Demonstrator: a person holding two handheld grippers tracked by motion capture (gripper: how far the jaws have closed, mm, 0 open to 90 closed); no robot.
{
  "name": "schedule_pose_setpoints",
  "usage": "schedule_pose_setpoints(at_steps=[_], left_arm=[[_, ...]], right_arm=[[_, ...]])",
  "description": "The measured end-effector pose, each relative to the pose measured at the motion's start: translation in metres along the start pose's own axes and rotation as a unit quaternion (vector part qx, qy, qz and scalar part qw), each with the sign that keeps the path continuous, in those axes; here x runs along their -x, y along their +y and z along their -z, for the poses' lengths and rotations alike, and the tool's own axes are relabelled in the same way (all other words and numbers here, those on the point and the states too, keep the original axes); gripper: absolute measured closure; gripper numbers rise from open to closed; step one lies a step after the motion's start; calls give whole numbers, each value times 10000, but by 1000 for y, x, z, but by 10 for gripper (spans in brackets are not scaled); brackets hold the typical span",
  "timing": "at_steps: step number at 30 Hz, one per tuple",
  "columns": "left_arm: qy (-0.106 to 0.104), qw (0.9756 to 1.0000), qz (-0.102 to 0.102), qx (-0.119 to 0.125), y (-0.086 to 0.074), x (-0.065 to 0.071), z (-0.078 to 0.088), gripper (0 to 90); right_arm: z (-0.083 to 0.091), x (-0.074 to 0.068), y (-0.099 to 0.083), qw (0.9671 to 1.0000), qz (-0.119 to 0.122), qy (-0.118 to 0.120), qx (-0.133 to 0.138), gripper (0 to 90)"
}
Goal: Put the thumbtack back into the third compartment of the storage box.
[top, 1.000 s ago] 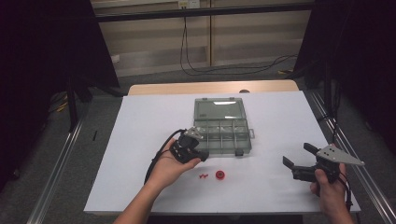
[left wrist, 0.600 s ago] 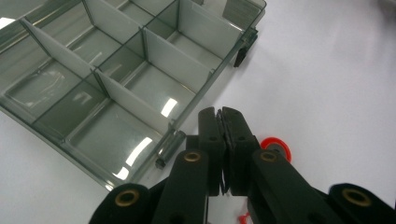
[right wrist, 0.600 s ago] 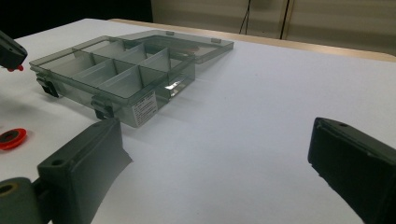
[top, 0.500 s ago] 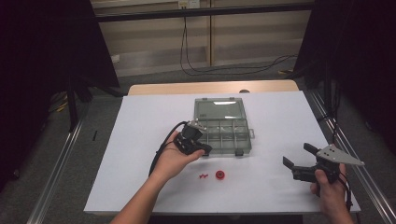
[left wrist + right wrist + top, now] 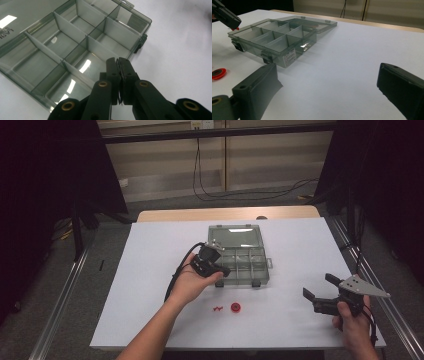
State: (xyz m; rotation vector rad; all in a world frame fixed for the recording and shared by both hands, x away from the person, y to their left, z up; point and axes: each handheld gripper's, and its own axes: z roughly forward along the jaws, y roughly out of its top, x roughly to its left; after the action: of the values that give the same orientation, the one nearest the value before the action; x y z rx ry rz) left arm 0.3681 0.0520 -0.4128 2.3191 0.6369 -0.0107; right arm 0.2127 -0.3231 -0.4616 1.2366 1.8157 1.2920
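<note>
A clear grey compartment box [image 5: 250, 265] lies in the middle of the white table with its lid [image 5: 235, 234] folded back. My left gripper [image 5: 223, 270] hovers over the box's near left corner, shut on a tiny red part [image 5: 236, 29] that peeks out at its tip. In the left gripper view the jaws [image 5: 118, 60] stand pressed together above the box's compartments [image 5: 62, 45]. A red disc [image 5: 234, 307] and a small red piece [image 5: 216, 309] lie on the table in front of the box. My right gripper [image 5: 318, 285] rests open at the near right, with nothing between its jaws [image 5: 325, 67].
The white table [image 5: 150, 270] ends in a wooden strip at the far side. Metal rails run along both sides of it. A black cable trails from the left gripper across the table. The box's latches [image 5: 267, 58] stick out on its front wall.
My left gripper has moved away from me, from the table in front of the box to above its near left corner. The right gripper has stayed put.
</note>
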Motion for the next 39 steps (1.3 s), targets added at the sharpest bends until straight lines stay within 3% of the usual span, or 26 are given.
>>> schedule_pose_setpoints(at_steps=[5,6,23,34,39], left_arm=[[-1,10000,12,38,6,-1,-5,878],[-12,10000,-74,-4,7,-1,-5,878],[49,10000,57,2,21,-10,-24,878],[162,9998,-106,-35,33,-16,-31,878],[201,9998,-6,-6,36,-19,-36,878]], right_arm=[[0,0,0,10000,-2,0,-3,31],[0,0,0,10000,-4,-1,-4,31],[2,2,0,10000,-15,18,38,31],[1,2,-1,10000,-27,27,26,32],[1,2,-1,10000,-24,25,27,31]])
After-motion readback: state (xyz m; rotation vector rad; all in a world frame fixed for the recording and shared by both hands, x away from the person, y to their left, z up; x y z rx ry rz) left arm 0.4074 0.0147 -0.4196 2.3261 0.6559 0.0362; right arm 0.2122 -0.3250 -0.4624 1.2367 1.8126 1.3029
